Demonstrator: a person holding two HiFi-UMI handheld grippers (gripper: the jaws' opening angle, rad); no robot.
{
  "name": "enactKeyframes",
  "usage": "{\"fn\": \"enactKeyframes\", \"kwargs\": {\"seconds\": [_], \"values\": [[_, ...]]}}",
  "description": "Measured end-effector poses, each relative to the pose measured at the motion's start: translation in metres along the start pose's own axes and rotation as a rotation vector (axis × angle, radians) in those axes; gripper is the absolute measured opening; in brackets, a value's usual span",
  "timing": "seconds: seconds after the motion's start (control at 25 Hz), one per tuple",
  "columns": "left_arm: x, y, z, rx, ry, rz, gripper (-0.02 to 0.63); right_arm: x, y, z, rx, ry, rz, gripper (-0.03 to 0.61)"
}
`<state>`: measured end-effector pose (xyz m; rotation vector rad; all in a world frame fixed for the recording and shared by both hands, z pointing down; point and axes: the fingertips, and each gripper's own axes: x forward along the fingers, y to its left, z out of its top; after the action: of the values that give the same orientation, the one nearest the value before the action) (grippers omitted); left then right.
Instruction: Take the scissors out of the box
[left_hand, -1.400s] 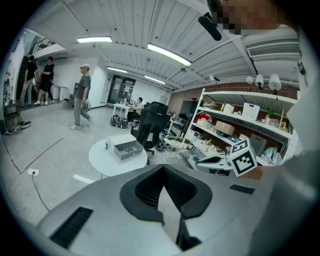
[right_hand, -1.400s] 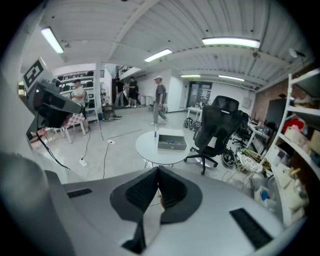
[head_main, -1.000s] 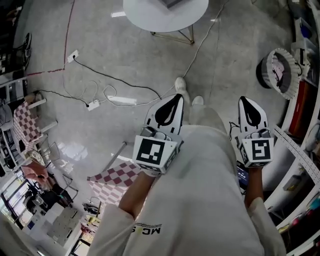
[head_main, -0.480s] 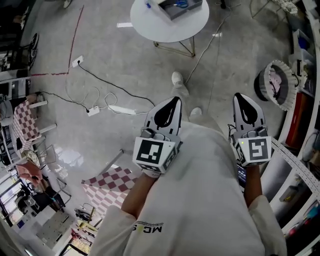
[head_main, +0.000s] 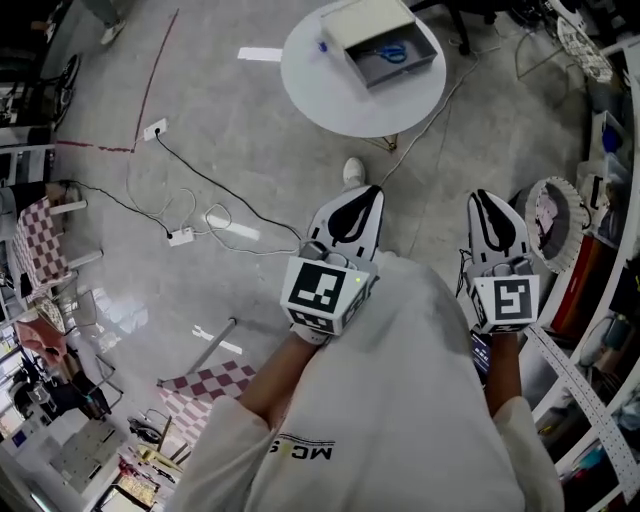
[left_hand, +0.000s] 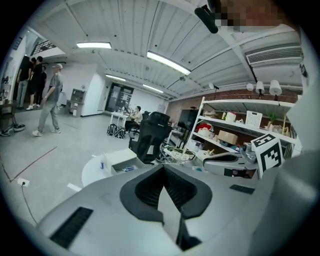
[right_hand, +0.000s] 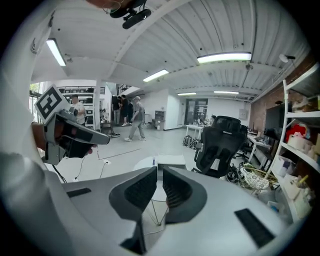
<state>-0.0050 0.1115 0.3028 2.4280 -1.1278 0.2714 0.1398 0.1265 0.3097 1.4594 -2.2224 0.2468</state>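
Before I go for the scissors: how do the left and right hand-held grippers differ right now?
The left hand-held gripper has its jaw tips meeting; the right hand-held gripper has its jaws narrowly apart. In the head view the left one is angled toward the round table, while the right one points straighter ahead, beside the shelves. Both are empty and short of the box, where the scissors lie.

Open-plan workshop-office, storage shelves (left_hand: 227, 125), office chair (right_hand: 220, 145), concrete floor (head_main: 200, 130)

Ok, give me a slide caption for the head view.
Left gripper and right gripper held far from scissors in box on round table.
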Motion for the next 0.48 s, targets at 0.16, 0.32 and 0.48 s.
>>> {"fn": "enactKeyframes", "kwargs": {"seconds": [0.16,0.32,0.48], "values": [[0.039,0.053,0.032,-0.002,0.027,-0.015,0.011,0.064,-0.017,0.027,-0.001,0.055,0.005,0.088],[0.071,0.101,0.058,0.000,0.052,-0.030,0.011,0.126,-0.030,0.048,-0.005,0.101,0.007,0.123],[0.092,0.140,0.072,-0.020,0.061,-0.036,0.011,0.180,-0.037,0.068,-0.048,0.136,0.029,0.124]]}}
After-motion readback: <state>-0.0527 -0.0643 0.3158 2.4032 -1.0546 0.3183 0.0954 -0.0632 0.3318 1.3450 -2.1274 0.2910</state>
